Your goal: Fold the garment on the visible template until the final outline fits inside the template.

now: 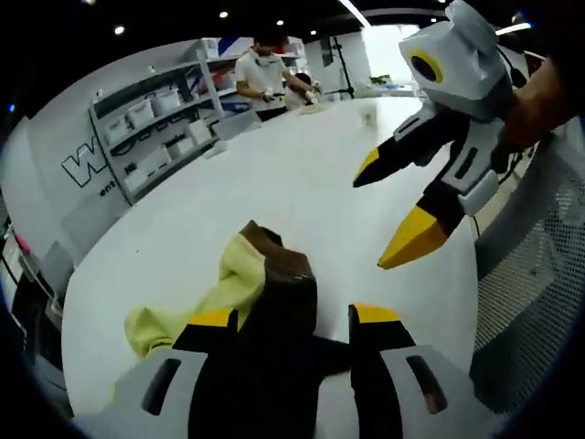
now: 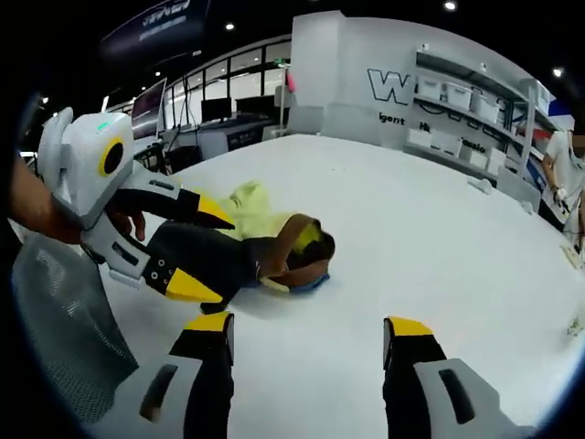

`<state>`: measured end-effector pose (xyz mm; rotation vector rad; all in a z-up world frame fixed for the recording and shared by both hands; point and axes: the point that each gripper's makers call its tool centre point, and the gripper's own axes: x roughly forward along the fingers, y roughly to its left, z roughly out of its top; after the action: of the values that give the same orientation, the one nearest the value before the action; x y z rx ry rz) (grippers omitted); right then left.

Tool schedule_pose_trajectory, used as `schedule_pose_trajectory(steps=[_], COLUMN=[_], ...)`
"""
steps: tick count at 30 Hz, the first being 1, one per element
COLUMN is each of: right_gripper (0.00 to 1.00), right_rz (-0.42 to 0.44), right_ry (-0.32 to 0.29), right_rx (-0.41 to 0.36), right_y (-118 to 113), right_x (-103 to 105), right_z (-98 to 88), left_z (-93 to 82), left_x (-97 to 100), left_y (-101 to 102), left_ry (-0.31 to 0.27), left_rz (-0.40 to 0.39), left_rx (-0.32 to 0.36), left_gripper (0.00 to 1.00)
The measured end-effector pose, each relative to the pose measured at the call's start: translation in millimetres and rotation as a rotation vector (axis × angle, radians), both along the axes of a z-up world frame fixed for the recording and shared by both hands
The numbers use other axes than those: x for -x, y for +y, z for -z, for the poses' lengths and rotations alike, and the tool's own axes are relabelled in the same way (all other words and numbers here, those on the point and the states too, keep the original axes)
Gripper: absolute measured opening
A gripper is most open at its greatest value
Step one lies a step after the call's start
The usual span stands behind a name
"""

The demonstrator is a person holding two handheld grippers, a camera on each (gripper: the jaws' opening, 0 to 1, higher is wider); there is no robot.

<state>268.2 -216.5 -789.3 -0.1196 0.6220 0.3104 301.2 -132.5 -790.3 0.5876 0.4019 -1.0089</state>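
Left gripper view looks along a broad white table (image 1: 274, 192) that runs back toward grey shelving (image 1: 151, 128) stacked with white bins, where a person in a white top (image 1: 260, 78) stands at the far end. A mesh chair back (image 1: 539, 274) sits at the table's edge. On the tabletop lies the garment (image 1: 265, 302), bunched in a heap of dark, brown and pale yellow cloth, its dark part lying between the left gripper (image 1: 297, 320)'s yellow-tipped jaws; whether those jaws press on the cloth or merely straddle it cannot be told. Across the table hangs the right gripper (image 1: 395, 212), above the surface and well clear of the cloth, its jaws spread apart with nothing between them. Right gripper view shows the same crumpled heap mid-table, a sliver of blue (image 2: 311, 283) peeking out beneath its brown edge.
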Motion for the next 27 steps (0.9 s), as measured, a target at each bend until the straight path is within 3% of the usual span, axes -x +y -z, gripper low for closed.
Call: schedule_pose_trajectory(steps=[11, 17, 21, 27], right_gripper=[0.63, 0.62, 0.62, 0.61], right_rz=[0.001, 0.013, 0.019, 0.014], right_ry=[0.026, 0.037, 0.043, 0.037], right_rx=[0.004, 0.002, -0.008, -0.007], right_y=[1.0, -1.3, -1.4, -0.8], right_x=[-4.1, 0.3, 0.3, -3.0], right_z=[6.4, 9.7, 11.0, 8.9], left_z=[-1.1, 1.0, 2.4, 9.7], left_x=[1.8, -1.8, -1.3, -7.9], left_y=[-17.8, -26.4, -30.3, -29.1], left_ry=[-0.078, -0.092, -0.141, -0.145], left_rz=[0.053, 0.057, 0.096, 0.09], left_rx=[-0.023, -0.043, -0.076, -0.112], left_gripper=[0.43, 0.41, 0.4, 0.38])
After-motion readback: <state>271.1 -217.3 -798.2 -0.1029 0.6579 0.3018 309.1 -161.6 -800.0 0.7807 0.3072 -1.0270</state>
